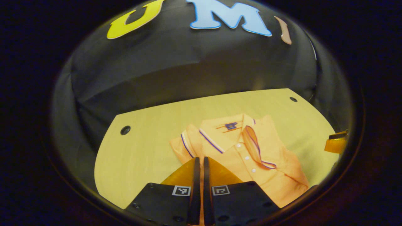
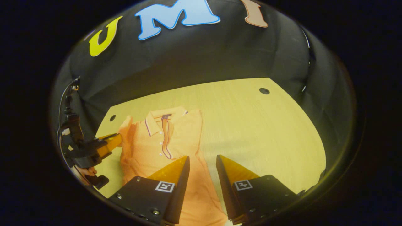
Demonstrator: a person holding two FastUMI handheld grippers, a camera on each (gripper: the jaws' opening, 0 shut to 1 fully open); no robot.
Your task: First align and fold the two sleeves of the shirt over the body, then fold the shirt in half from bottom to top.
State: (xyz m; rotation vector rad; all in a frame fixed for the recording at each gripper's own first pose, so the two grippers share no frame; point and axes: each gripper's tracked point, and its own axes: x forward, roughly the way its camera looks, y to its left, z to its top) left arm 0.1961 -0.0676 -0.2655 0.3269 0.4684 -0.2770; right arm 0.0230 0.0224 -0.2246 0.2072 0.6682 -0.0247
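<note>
Two sleeves look to be the part of the job in hand: the orange shirt (image 1: 251, 157) lies collar-up on the pale wooden table (image 1: 141, 147), with one sleeve already laid across the buttons, its striped cuff resting just below the collar, while the other sleeve, on the far side of the collar from that cuff, looks bunched at the shoulder rather than lying flat. I would judge the sleeve folds nearly done, and the bottom-to-top fold not yet begun, since the body of the shirt runs full length down from the collar. The left gripper (image 1: 198, 161) has its fingers pressed close together, only a thin slit between them, with the tips at that bunched sleeve; I cannot tell from its own view whether cloth is caught between them. The right gripper view helps there: it shows the left gripper (image 2: 116, 139) from the side, held in a hand, its tip touching the raised fold of sleeve beside the collar, as though pinching it. The right gripper (image 2: 202, 160) hovers with fingers spread wide over the lower body of the shirt, well below the collar, gripping nothing. The left gripper view adds a sliver of the right gripper at the table's edge.
</note>
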